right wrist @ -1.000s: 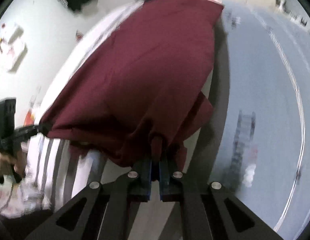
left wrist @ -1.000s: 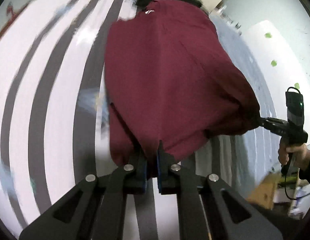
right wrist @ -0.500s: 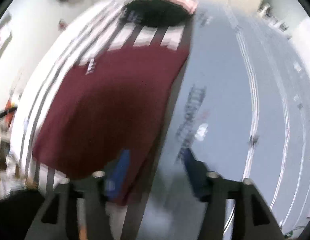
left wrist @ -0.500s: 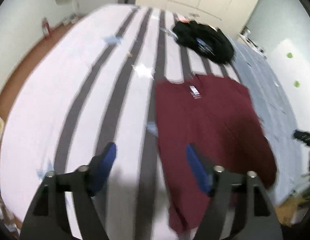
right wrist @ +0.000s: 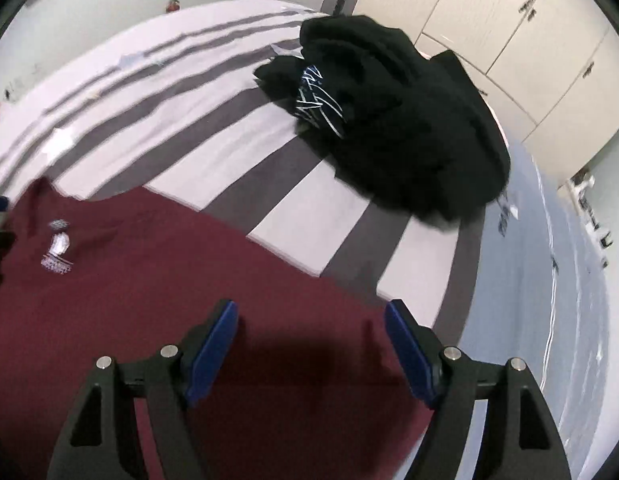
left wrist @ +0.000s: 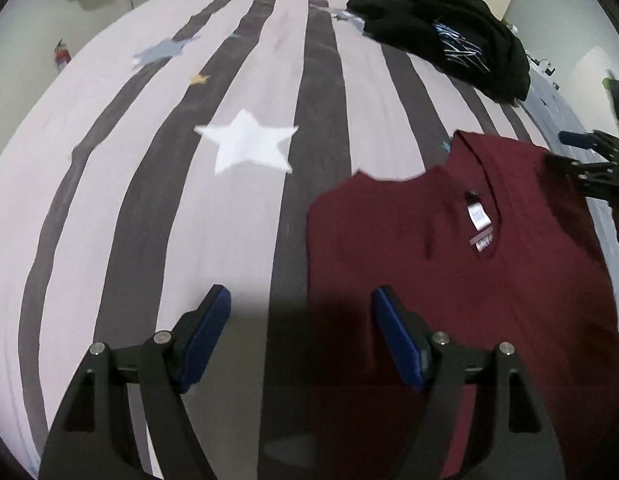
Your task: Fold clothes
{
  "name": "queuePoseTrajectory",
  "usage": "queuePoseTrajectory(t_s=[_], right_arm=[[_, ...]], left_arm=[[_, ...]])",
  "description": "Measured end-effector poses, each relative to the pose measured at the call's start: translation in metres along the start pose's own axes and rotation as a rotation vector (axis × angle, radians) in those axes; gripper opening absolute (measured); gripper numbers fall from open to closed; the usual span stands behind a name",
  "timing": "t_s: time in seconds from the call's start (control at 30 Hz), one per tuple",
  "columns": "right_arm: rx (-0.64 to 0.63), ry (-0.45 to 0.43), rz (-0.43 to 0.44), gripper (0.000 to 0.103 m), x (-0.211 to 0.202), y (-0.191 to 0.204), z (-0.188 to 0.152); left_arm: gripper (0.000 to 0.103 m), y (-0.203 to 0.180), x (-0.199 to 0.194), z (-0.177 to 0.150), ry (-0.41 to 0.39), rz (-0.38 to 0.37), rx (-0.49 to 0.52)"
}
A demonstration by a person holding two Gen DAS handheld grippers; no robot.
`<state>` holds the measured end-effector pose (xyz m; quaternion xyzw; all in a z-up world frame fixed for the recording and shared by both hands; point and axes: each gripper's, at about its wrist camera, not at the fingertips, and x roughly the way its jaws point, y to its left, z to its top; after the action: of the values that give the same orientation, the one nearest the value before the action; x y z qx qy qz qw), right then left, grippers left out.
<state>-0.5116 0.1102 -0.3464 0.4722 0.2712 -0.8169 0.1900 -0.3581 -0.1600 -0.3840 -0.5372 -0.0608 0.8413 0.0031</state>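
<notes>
Both grippers have released the maroon shirt (left wrist: 469, 280): the left gripper (left wrist: 301, 336) and right gripper (right wrist: 311, 346) now stand with jaws apart and nothing between them, where a second ago each was clamped on its hem. The shirt lies flat just ahead of both, so the spreading step looks done; beyond it a black garment (right wrist: 401, 132) sits unfolded on the striped bedcover (left wrist: 245, 100)

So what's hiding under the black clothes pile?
The black pile sits on the striped bedsheet, with stripes running in beneath it. Its right edge reaches the pale blue sheet. Anything else beneath is covered, so it cannot be seen.
</notes>
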Motion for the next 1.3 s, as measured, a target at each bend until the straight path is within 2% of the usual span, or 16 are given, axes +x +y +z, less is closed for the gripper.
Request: queuePoseTrajectory(t_s=[0.07, 0.13, 0.17, 0.23, 0.27, 0.33, 0.37, 0.4, 0.43, 0.6, 0.77, 0.87, 0.93, 1.03, 1.2, 1.3], right_arm=[[0.001, 0.057, 0.003, 0.072, 0.024, -0.005, 0.0], [0.025, 0.092, 0.031, 0.079, 0.042, -0.013, -0.003], [0.054, 0.096, 0.042, 0.089, 0.047, -0.02, -0.004], [0.139, 0.114, 0.115, 0.091, 0.055, -0.037, -0.007], [0.174, 0.114, 0.162, 0.085, 0.057, -0.044, -0.01], [0.185, 0.093, 0.19, 0.069, 0.055, -0.052, -0.014], [0.186, 0.081, 0.198, 0.049, 0.054, -0.056, -0.016], [0.194, 0.073, 0.208, 0.022, 0.05, -0.061, -0.018], [0.207, 0.068, 0.224, 0.015, 0.047, -0.065, -0.019], [0.207, 0.03, 0.176, 0.009, 0.012, -0.08, -0.042], [0.374, -0.01, 0.057, 0.008, -0.055, -0.135, -0.095], [0.438, 0.022, -0.015, 0.008, -0.082, -0.159, -0.133], [0.458, 0.073, -0.068, 0.008, -0.089, -0.169, -0.159], [0.481, 0.151, -0.067, 0.008, -0.078, -0.175, -0.186], [0.472, 0.183, -0.058, 0.009, -0.062, -0.169, -0.198], [0.481, 0.192, -0.049, 0.009, -0.054, -0.166, -0.2]], left_arm=[[0.077, -0.001, 0.007, 0.004, 0.0, 0.007, 0.002], [0.078, -0.001, 0.008, 0.004, -0.009, 0.003, 0.0], [0.078, -0.001, 0.008, 0.003, -0.013, 0.002, 0.003], [0.076, -0.001, 0.009, 0.004, -0.029, 0.001, 0.014], [0.066, -0.002, 0.008, 0.003, -0.038, -0.005, 0.025], [0.034, -0.007, -0.001, 0.003, -0.067, -0.02, 0.051], [0.013, -0.011, -0.001, 0.014, -0.069, -0.036, 0.055], [0.005, -0.016, -0.004, 0.017, -0.07, -0.039, 0.052], [0.004, -0.018, -0.007, 0.019, -0.079, -0.058, 0.044], [0.004, -0.051, -0.037, 0.042, -0.18, -0.141, 0.069], [0.004, -0.101, -0.068, 0.072, -0.243, -0.278, 0.131], [0.005, -0.129, -0.063, 0.081, -0.215, -0.288, 0.187], [0.01, -0.14, -0.052, 0.083, -0.183, -0.274, 0.209], [0.024, -0.13, -0.027, 0.085, -0.106, -0.236, 0.158], [0.054, -0.107, 0.005, 0.081, -0.023, -0.22, 0.091], [0.057, -0.127, 0.02, 0.079, 0.024, -0.26, 0.202]])
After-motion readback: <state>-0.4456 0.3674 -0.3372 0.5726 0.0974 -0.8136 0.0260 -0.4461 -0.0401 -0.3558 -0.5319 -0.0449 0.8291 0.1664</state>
